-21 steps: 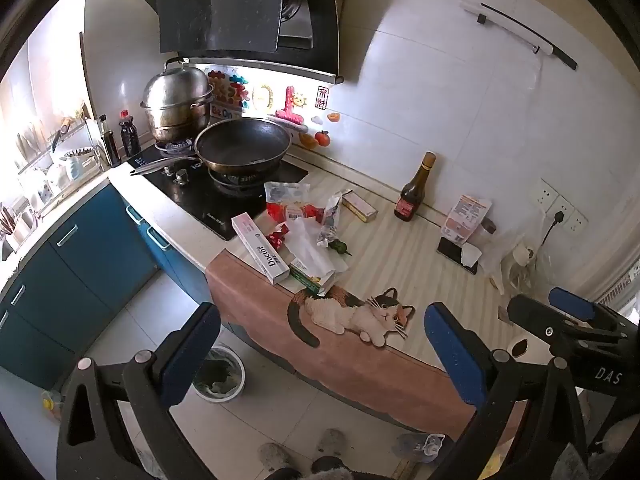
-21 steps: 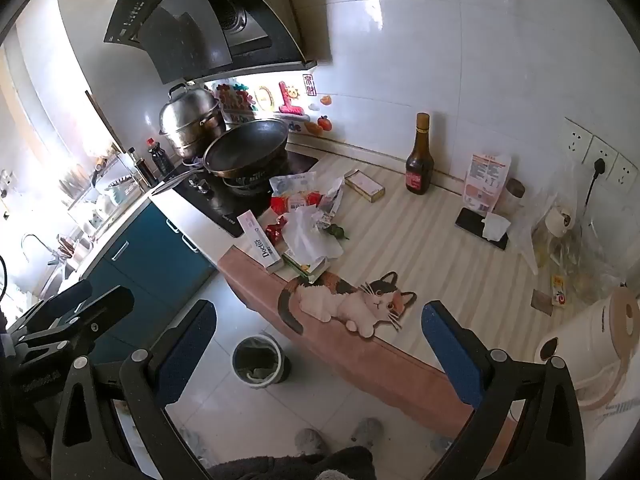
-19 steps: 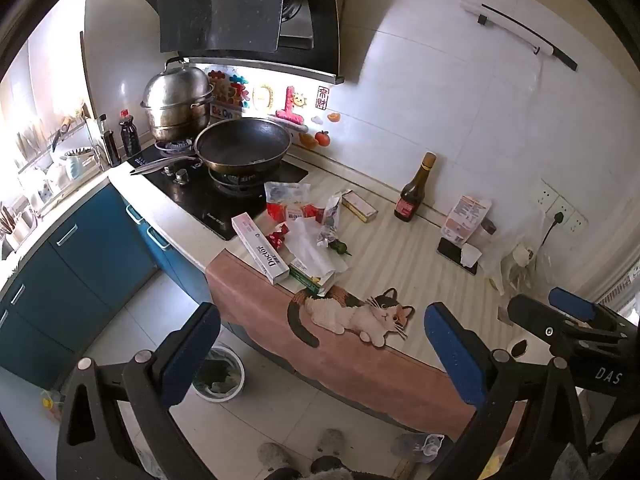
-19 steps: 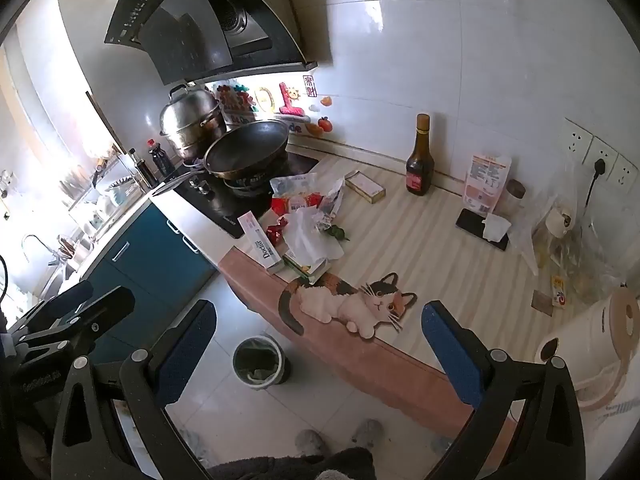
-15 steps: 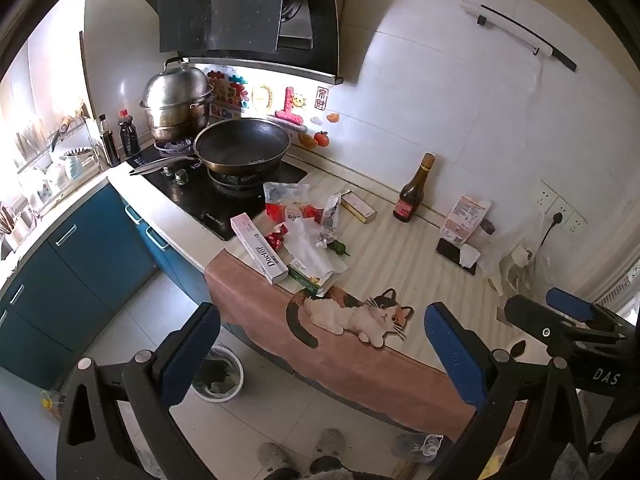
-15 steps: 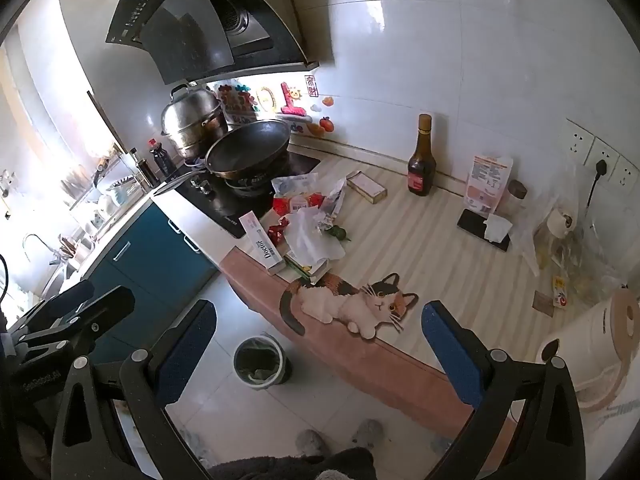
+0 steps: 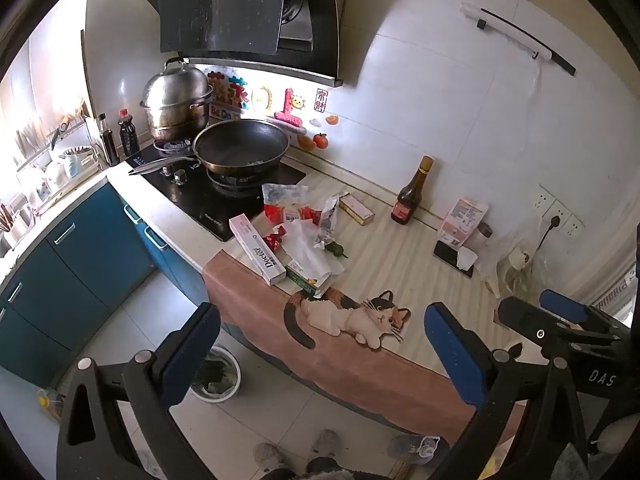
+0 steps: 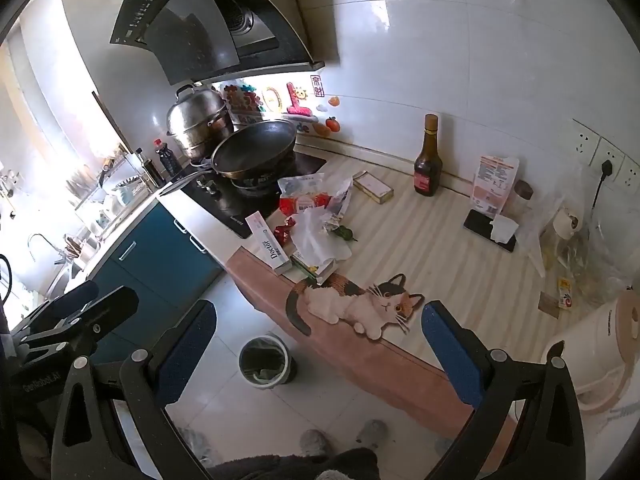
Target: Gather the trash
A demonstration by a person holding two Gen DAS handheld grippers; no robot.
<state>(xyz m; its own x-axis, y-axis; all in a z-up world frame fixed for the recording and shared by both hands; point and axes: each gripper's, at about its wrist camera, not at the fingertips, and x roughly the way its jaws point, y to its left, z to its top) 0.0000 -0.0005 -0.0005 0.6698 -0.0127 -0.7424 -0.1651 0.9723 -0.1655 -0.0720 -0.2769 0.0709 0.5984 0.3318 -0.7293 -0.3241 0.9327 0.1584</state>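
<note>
Only writing I could actually read was "Doctor" on the long white and pink box (image 7: 258, 251), which lay at the front edge of the bench (image 7: 404, 256) right next to the black cooktop (image 7: 200, 196). The wall stickers behind the stove had a "Be On" bit, rest too small.

The trash was a heap in the middle of the bench: a crinkly clear plastic bag (image 7: 310, 254) draped over a green carton (image 7: 306, 280), a red and white food packet (image 7: 286, 204), a small red wrapper (image 7: 276, 238), and a silvery torn sachet (image 7: 328, 220). A flat yellowish box (image 7: 356, 209) sat just behind the heap, and a dark glass bottle (image 7: 410, 194) with a red label stood upright near the wall.

Down on the tiled floor was a round trash bin (image 8: 266, 362) with dark stuff in it, can't tell what.

The bench had a striped mat with a printed cat (image 8: 360, 304) lying across the edge.

Left hand-held gripper (image 7: 320, 354) had its blue pads wide apart, holding nothing. Right hand-held gripper (image 8: 318, 350) was the same, spread and empty. Both hovered well back from the heap.
</note>
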